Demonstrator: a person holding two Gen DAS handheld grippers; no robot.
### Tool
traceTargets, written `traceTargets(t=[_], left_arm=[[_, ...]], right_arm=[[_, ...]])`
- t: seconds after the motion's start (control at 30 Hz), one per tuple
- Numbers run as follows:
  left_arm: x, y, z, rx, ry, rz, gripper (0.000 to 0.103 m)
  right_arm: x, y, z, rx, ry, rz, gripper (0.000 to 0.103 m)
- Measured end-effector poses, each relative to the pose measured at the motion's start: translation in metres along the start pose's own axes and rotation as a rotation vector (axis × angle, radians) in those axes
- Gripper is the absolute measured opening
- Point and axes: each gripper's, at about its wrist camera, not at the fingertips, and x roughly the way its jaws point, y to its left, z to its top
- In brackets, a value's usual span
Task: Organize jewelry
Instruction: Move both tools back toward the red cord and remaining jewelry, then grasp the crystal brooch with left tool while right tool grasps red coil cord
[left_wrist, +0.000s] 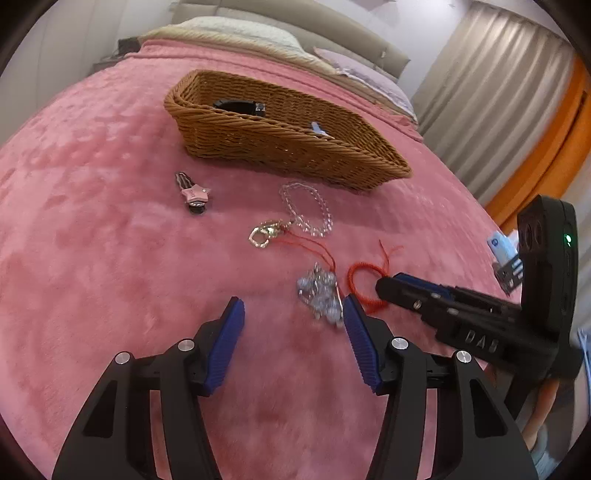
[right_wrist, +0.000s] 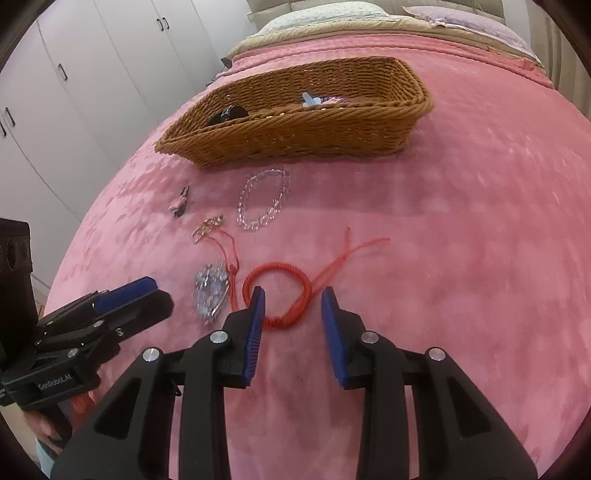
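Jewelry lies on a pink blanket (left_wrist: 110, 258) before a wicker basket (left_wrist: 280, 147) (right_wrist: 295, 136). My left gripper (left_wrist: 292, 302) is open and low over the blanket, with a silvery crystal charm (left_wrist: 319, 293) (right_wrist: 212, 291) just inside its right finger. My right gripper (right_wrist: 293, 291) is open over a red braided bracelet (right_wrist: 280, 264) (left_wrist: 356, 273); its left finger stands inside the loop and its right finger outside. Farther off lie a clear bead bracelet (left_wrist: 306, 210) (right_wrist: 264, 201), a gold charm on red cord (left_wrist: 264, 232) (right_wrist: 207, 227) and a pink star hair clip (left_wrist: 194, 194) (right_wrist: 181, 203).
The basket holds a black item (left_wrist: 240, 107) (right_wrist: 227, 114) and a small blue-white piece (left_wrist: 317, 128) (right_wrist: 310, 99). Pillows (left_wrist: 240, 31) lie at the bed's head. White wardrobe doors (right_wrist: 74, 92) stand to the left, grey curtains (left_wrist: 491, 92) to the right.
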Motion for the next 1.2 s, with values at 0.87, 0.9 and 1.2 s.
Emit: traceTargets(t=[0.87,0.9,1.2], left_arm=[[-0.017,0.005,-0.014,-0.002,-0.043,0.12,0.007],[-0.015,0.007,-0.016,-0.008,-0.037,0.115,0.007],[-0.013,0.009,-0.02,-0.004,-0.039,0.085,0.007]], right_arm=[[-0.025,-0.033,-0.018,0.054,-0.001,-0.035,0.005],[-0.021,-0.032,-0.02,0.059,0.014,-0.024,0.005],[-0.027,-0.029,-0.023,0.038,0.009,0.024,0.033]])
